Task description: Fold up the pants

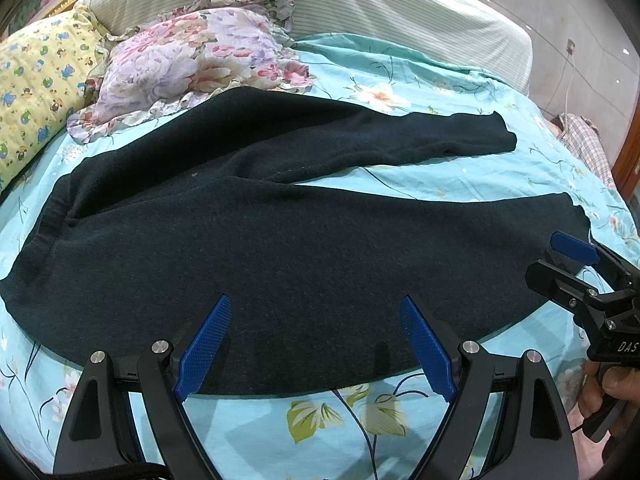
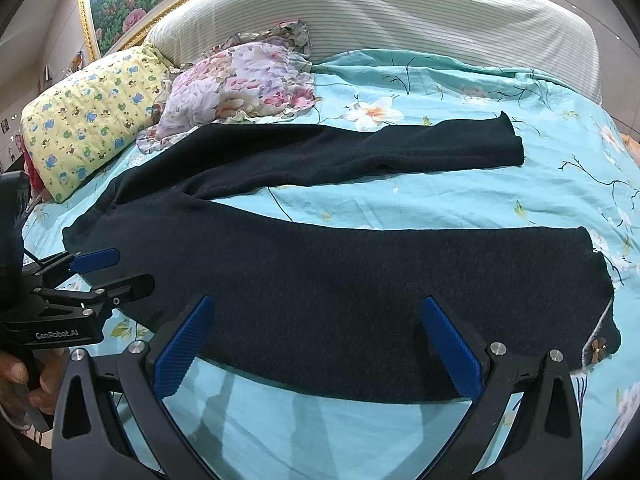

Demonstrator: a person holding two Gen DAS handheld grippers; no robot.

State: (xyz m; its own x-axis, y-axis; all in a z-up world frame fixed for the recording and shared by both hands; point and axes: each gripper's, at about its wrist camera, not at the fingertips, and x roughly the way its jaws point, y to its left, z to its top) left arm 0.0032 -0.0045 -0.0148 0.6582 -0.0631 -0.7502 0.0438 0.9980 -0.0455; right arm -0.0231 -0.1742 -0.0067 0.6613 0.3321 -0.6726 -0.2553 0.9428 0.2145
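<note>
**Dark pants spread flat, both claws spread wide at the near edge**

The pants lie unfolded on a turquoise floral sheet. They are dark, almost black with a greenish cast, of a soft knit-looking cloth. The two legs fork apart in a V, so a wedge of sheet shows between them. The waistband is at the left end, the cuffs at the right. The near leg is broad and smooth; the far leg shows a few creases where it meets the seat.

The left claw hangs just above the near edge of the pants, towards the waist end, its blue pads spread wide and pinching nothing. The right claw sits over the near leg towards the cuff, likewise spread wide and empty. Whether the pad tips touch the cloth cannot be told. Each claw shows at the side of the other's view, with part of a hand on its grip.

Beyond the pants, past the left claw, a floral cushion overlaps the far waist corner, and a yellow pillow lies left of it. A striped headboard stands behind.

By the near cuff, right of the right claw, the cloth turns up to a pale lining with a small flower-shaped ornament; its detail is hard to make out. The fisheye bends the edges, and the claw frames hide the sheet nearest the cameras.
</note>
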